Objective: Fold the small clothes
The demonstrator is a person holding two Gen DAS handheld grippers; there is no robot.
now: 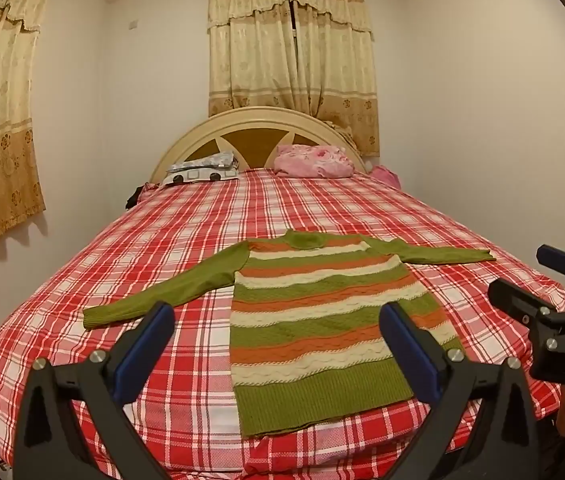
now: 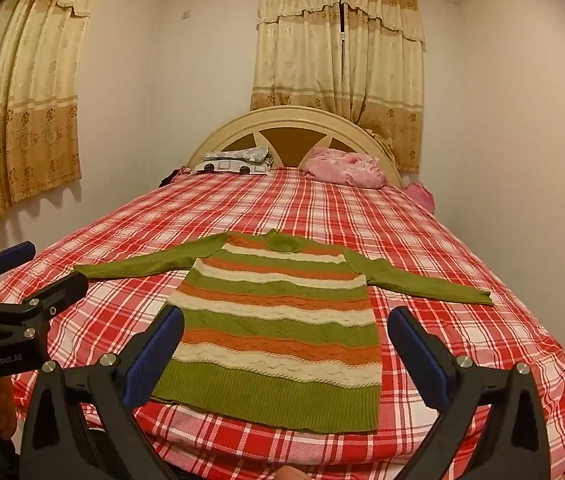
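A small knitted sweater, striped green, orange and cream with plain green sleeves, lies flat and spread out on the bed, hem toward me and both sleeves stretched sideways. My left gripper hovers open above the bed's near end, its blue-padded fingers framing the sweater's lower left part without touching it. My right gripper is open too, held over the hem area with nothing between its pads. Each gripper shows in the other's view: the right gripper at the right edge, the left gripper at the left edge.
The bed has a red and white plaid sheet. At the headboard lie a patterned pillow and a pink bundle. Walls stand close on both sides, with curtains behind the bed.
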